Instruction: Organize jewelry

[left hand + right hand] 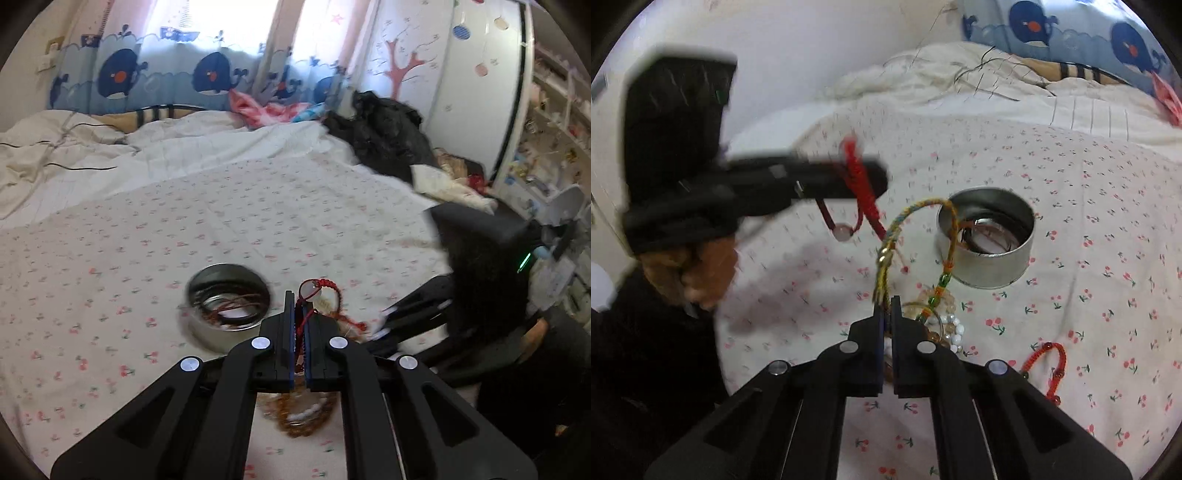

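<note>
My left gripper point(298, 301) is shut on a red cord bracelet point(320, 285) with a pale bead, held above the flowered bedsheet. In the right wrist view that left gripper point(871, 177) comes in from the left, with the red cord bracelet point(858, 168) dangling from it. My right gripper point(888, 300) is shut on a multicoloured braided bracelet point(916, 206), which arches up toward a round metal tin point(990, 271). The tin point(207, 332) holds several bangles. A pile of beaded bracelets point(947, 325) lies on the sheet just ahead of my right fingertips.
Another red cord bracelet point(1051, 363) lies on the sheet to the right. A rumpled white duvet point(110, 155) covers the far side of the bed. Dark clothes point(388, 133) are heaped at the far right, by shelves point(554, 140). A hand point(701, 273) grips the left tool.
</note>
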`<state>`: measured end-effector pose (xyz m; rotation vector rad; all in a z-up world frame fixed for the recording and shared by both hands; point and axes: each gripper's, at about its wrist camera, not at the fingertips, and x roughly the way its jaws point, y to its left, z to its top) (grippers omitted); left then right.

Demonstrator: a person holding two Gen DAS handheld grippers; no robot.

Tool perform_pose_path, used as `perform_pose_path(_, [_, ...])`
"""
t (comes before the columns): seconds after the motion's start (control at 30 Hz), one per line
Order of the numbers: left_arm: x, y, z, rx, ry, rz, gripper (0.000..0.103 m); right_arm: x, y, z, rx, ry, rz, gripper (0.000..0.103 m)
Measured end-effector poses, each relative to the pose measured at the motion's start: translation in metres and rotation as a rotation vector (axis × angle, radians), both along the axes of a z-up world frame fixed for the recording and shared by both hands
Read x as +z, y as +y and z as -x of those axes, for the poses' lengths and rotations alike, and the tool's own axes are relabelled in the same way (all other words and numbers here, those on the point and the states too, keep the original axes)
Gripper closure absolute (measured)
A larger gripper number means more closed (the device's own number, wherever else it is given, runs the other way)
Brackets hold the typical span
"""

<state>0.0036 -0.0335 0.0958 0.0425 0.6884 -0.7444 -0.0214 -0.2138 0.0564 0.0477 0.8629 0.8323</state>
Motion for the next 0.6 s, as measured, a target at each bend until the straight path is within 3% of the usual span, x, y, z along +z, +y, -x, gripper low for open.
perform_pose_path(0.23, [-0.031, 0.004, -0.013, 0.082, 0.086, -0.155, 0.1, 0.034, -0.083, 0.004, -0.115, -0.025, -0.374, 0.099])
perform_pose_path(0.37, [-0.04, 0.008, -0.014, 0.079, 0.12, -0.181, 0.1, 0.039, -0.108, 0.006, -0.155, -0.019, -0.486, 0.099])
perform_pose_path(0.6, [-0.056, -0.002, -0.009, -0.004, 0.204, -0.241, 0.1, 0.032, -0.045, -0.025, -0.138, -0.004, -0.208, 0.099])
